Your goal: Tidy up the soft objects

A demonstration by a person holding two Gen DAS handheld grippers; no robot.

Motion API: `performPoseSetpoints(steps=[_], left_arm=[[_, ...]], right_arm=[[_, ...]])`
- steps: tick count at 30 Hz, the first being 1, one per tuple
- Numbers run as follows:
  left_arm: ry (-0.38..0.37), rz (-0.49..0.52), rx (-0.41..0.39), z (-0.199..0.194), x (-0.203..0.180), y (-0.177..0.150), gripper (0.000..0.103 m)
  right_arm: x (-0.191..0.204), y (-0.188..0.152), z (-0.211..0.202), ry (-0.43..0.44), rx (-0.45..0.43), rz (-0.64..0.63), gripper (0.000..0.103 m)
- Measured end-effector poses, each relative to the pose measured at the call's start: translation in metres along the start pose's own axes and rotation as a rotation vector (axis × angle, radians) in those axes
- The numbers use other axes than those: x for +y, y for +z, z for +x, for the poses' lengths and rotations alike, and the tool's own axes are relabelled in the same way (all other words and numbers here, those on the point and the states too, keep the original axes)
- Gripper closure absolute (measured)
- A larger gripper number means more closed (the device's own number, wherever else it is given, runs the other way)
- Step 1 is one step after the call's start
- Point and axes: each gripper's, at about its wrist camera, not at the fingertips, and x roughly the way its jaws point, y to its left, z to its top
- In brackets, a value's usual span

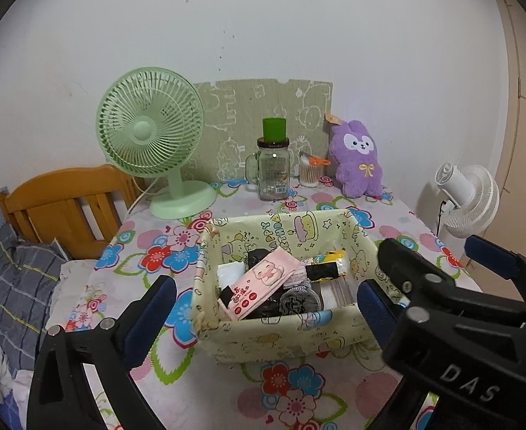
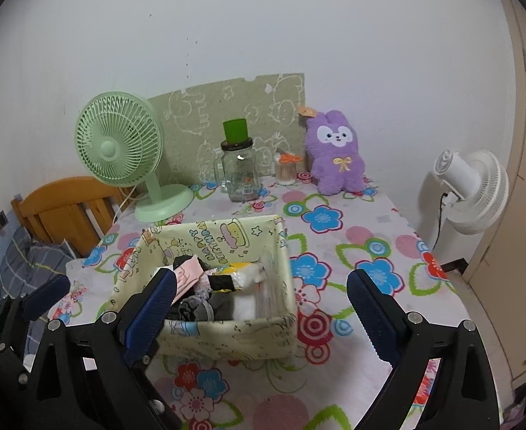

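A pale yellow cartoon-print fabric basket (image 1: 281, 337) (image 2: 227, 337) sits mid-table on the flowered cloth. Inside lie a pink packet with a pig drawing (image 1: 259, 283) (image 2: 189, 274), grey socks (image 1: 299, 301) (image 2: 195, 308), a black-and-yellow bundle (image 1: 325, 268) (image 2: 227, 279) and white folded pieces (image 2: 248, 304). A purple plush rabbit (image 1: 358, 159) (image 2: 336, 152) leans against the back wall. My left gripper (image 1: 263, 301) hovers before the basket, open and holding nothing. My right gripper (image 2: 263, 301) (image 1: 442, 254) is beside it on the right, also open and holding nothing.
At the back stand a green desk fan (image 1: 152, 136), a glass jar mug with a green cup on top (image 1: 273, 172) and a cotton-swab tub (image 1: 311, 172). A white fan (image 2: 470, 186) is off the table's right edge. A wooden headboard (image 1: 66, 200) and plaid pillow (image 1: 15, 279) lie left.
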Motion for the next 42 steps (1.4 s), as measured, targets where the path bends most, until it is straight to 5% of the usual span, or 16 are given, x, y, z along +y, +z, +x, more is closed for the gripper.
performPoseSetpoints(steps=[24, 42], left_arm=[[0.050, -0.017, -0.153, -0.101, 0.018, -0.016, 0.000], [0.066, -0.050, -0.201, -0.132, 0.028, -0.026, 0.000]], right_arm=[[-0.020, -0.016, -0.112, -0.054, -0.166, 0.028, 0.003], [-0.022, -0.029, -0.147, -0.060, -0.212, 0.027, 0.001]])
